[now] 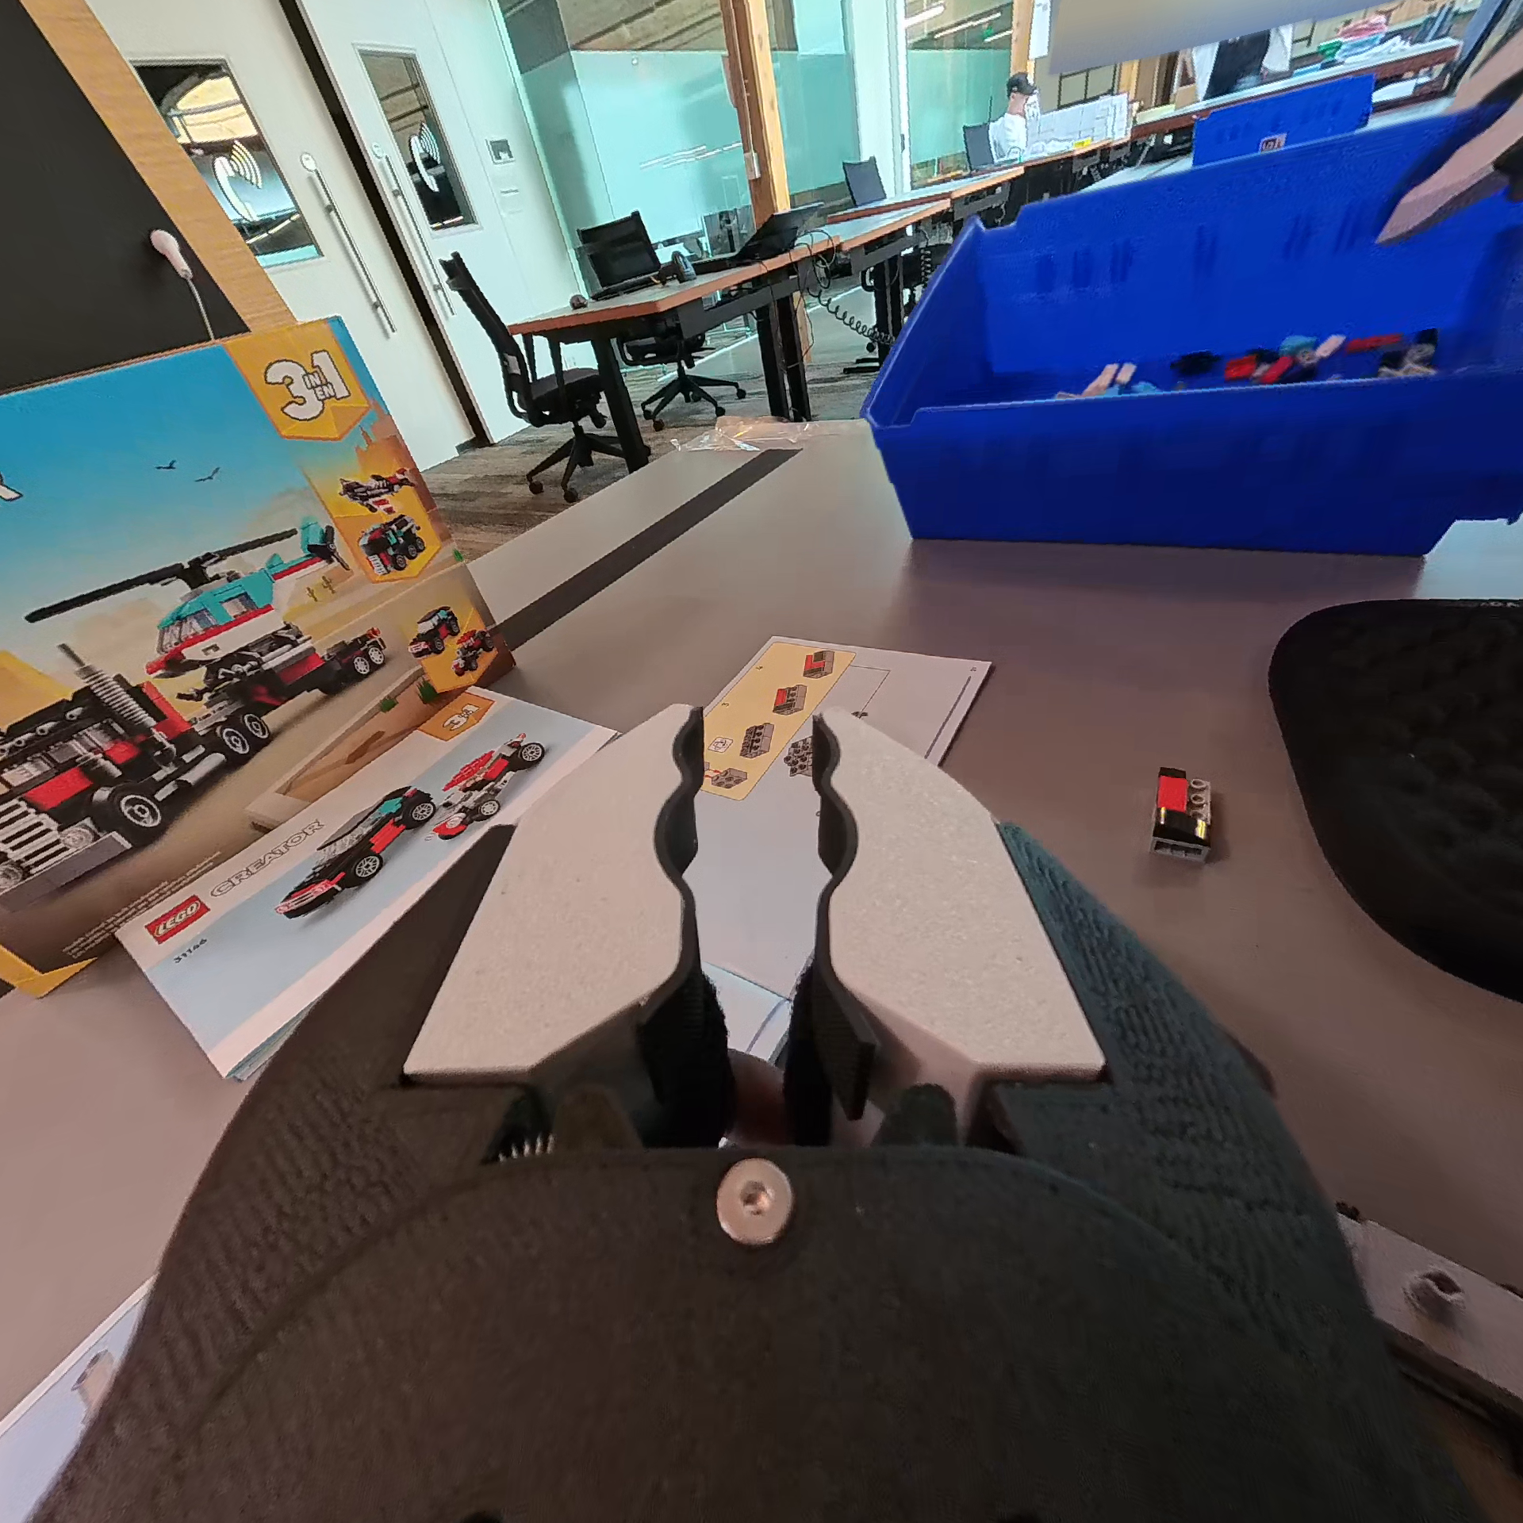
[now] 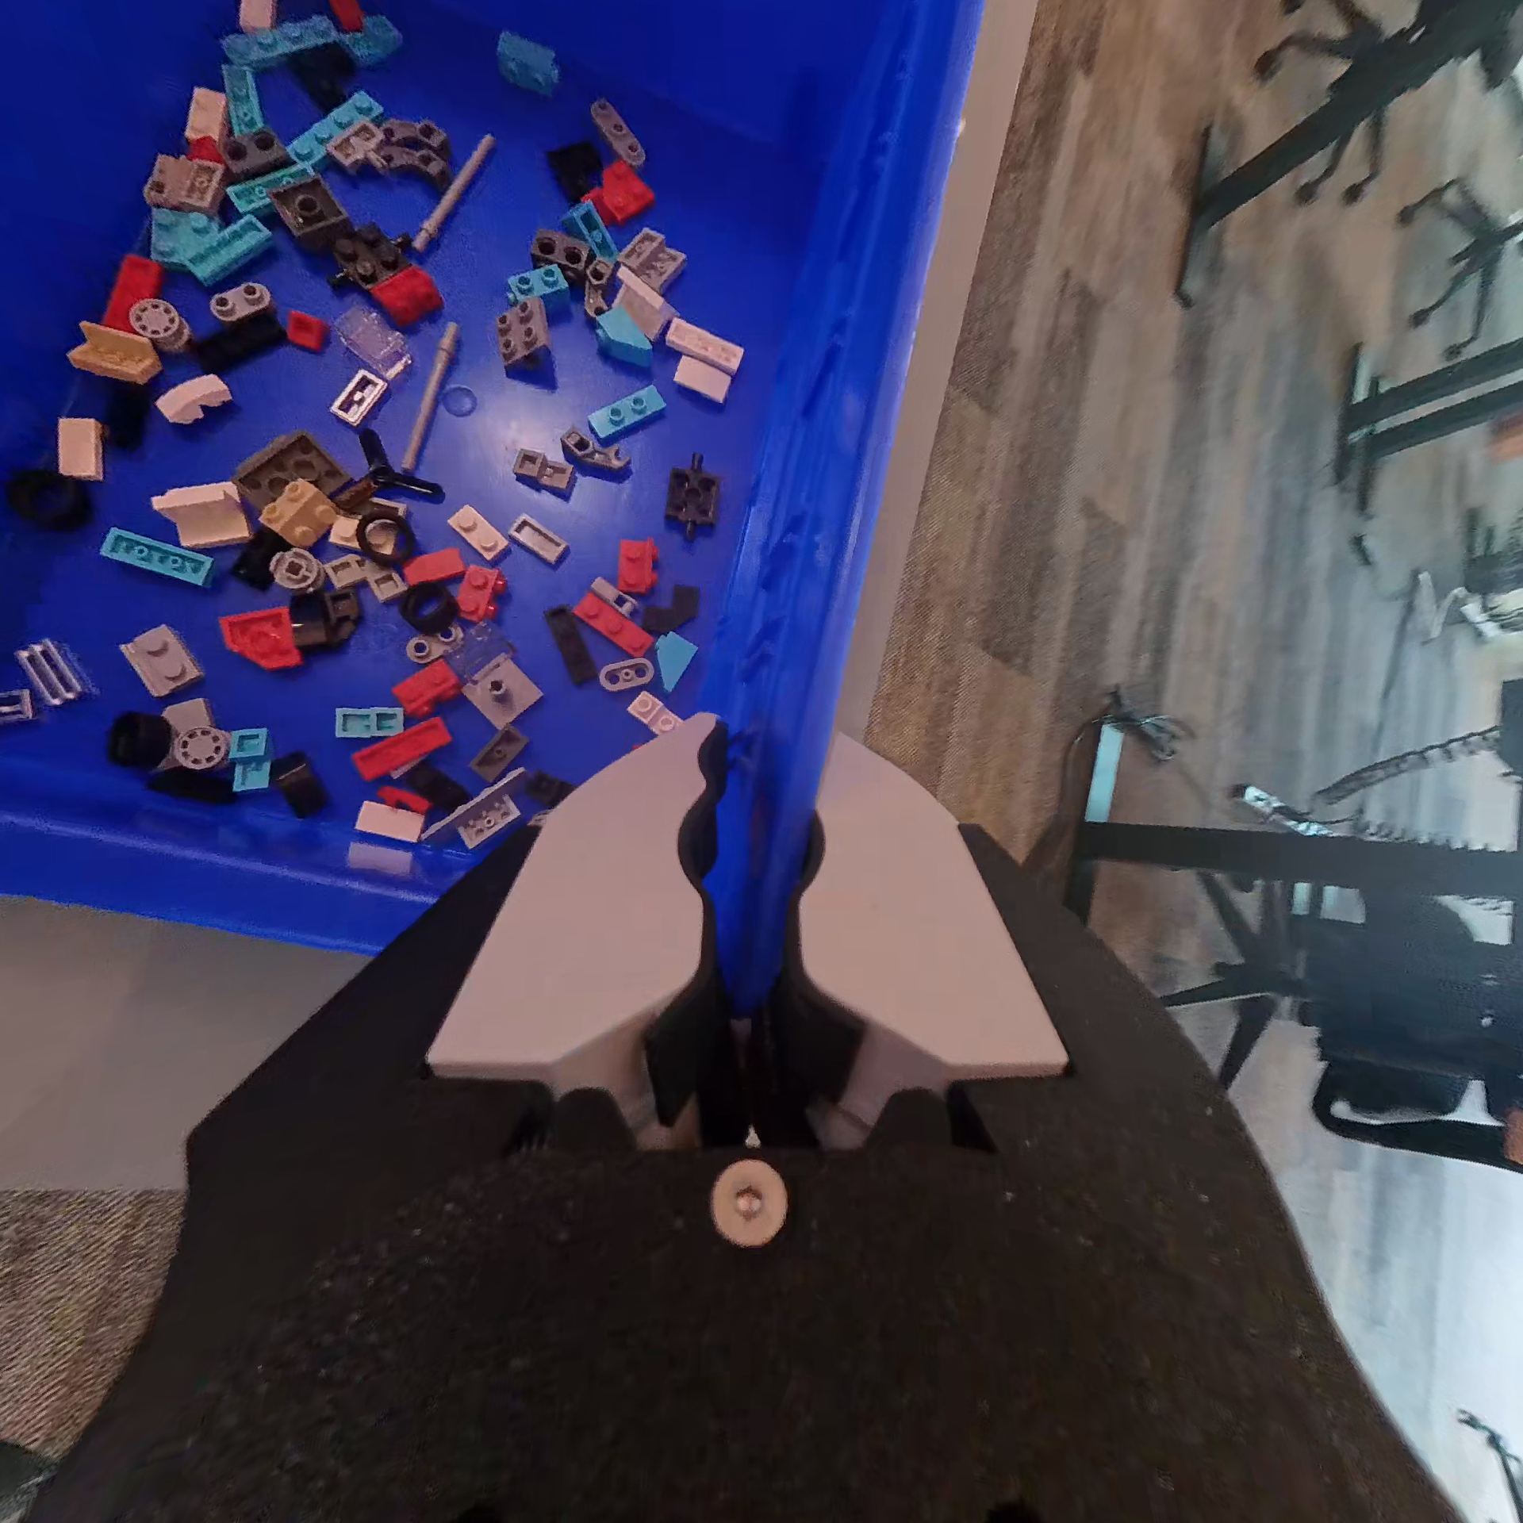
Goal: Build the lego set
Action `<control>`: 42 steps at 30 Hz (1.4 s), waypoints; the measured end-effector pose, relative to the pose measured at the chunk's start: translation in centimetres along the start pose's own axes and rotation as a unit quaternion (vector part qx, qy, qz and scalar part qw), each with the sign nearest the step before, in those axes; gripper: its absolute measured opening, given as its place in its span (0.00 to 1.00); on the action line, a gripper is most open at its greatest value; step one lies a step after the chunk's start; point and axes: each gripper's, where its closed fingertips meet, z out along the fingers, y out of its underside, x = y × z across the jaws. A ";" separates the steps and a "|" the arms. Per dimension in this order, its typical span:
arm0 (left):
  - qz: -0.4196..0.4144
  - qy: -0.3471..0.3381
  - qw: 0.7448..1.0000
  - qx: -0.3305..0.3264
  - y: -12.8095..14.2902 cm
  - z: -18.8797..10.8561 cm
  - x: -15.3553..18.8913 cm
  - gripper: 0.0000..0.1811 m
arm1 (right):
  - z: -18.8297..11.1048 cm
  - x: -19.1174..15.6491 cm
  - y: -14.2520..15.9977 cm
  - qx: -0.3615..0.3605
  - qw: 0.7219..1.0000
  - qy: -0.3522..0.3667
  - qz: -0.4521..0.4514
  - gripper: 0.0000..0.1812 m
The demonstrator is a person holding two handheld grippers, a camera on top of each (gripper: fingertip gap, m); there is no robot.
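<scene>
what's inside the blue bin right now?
The blue bin holds loose lego pieces, scattered across its floor: red, teal, grey, black, white and tan, with small wheels and grey rods. The right gripper clamps the bin's wall, hiding pieces behind its fingers.

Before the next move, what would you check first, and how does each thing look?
1. Right tongs gripping the blue bin's wall: ok, clamped on it.
2. Left tongs free: ok, open and empty.
3. Loose bricks inside the bin: ok.
4. Small part-built model on the table: ok, lying apart.
5. Instruction booklet readable: not ok, partly hidden by the left tongs.
6. Next brick chosen: cannot tell.
</scene>
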 end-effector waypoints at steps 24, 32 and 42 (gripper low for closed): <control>-0.084 0.053 0.992 -0.078 0.0 2.1 0.9 0.13 | 2.5 -1.1 0.1 0.031 0.998 -0.048 0.008 0.07; -0.070 0.410 0.900 -0.129 -13.9 8.9 17.4 0.12 | 5.3 -1.8 1.8 0.046 0.991 -0.088 0.085 0.09; 0.149 0.737 0.639 -0.165 -28.4 -3.6 38.0 0.14 | 2.1 -2.1 1.6 0.040 0.976 -0.036 0.210 0.51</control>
